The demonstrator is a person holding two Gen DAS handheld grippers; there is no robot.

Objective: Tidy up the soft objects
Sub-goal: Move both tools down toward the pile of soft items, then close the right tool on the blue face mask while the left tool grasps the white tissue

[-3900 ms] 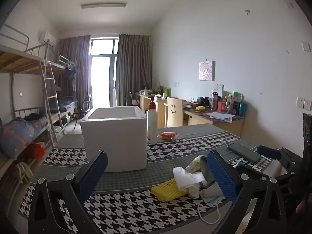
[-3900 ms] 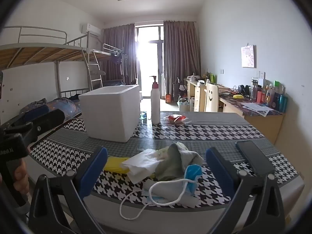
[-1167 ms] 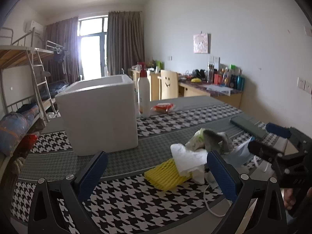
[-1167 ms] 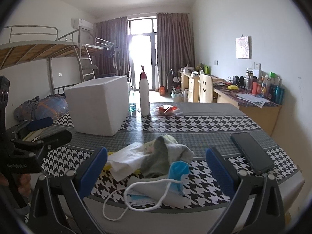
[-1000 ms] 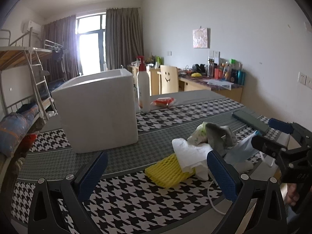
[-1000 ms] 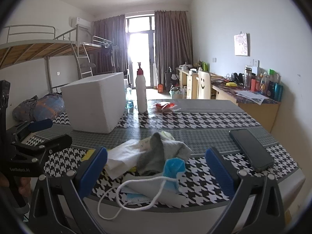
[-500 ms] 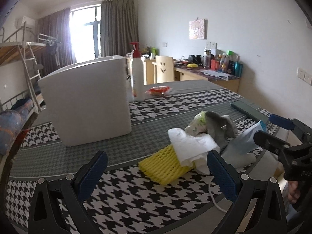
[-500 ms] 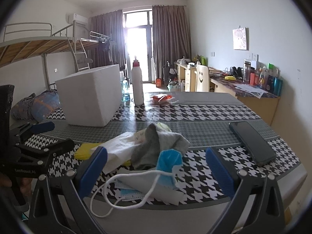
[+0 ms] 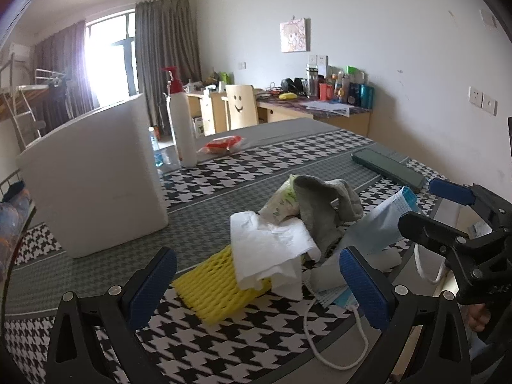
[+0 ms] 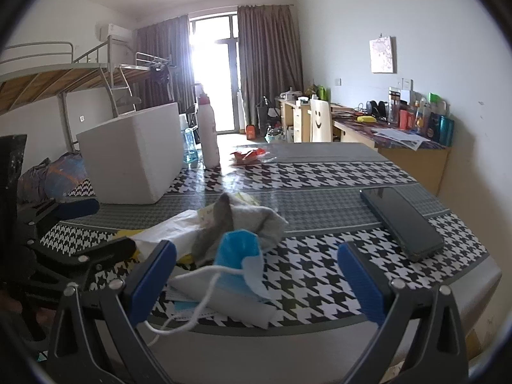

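the left gripper (image 9: 256, 284) stood with its jaws wide apart, gripping nothing, its blue pads (image 9: 150, 284) low over the near edge of the table (image 9: 96, 272); between them lay the yellow foam net (image 9: 220, 288), flat on the houndstooth cloth; the right gripper (image 10: 256, 281) was likewise spread wide and empty, hovering at the near edge with the blue face mask (image 10: 240, 256) just ahead of its left pad, whether touching could not be told; the mask's white ear loop (image 10: 192, 307) trailed toward the table's front rim; the soft things made one heap near the near edge: a white tissue (image 9: 272, 246) draped over the far end of the foam net, a grey sock (image 9: 320, 204) humped above it, a pale patterned wrapper (image 9: 281, 201) tucked behind the sock, the mask leaning against the sock's right side; a dark phone (image 10: 403, 220) lay flat toward the right edge, well apart from the heap; further back, by the left edge, stood the white foam box (image 9: 96, 176), upright, its inside hidden from both views; just beside it, a pump bottle (image 9: 182, 121) with a red top stood upright; near it lay a red snack packet (image 9: 220, 144), toward the far edge.
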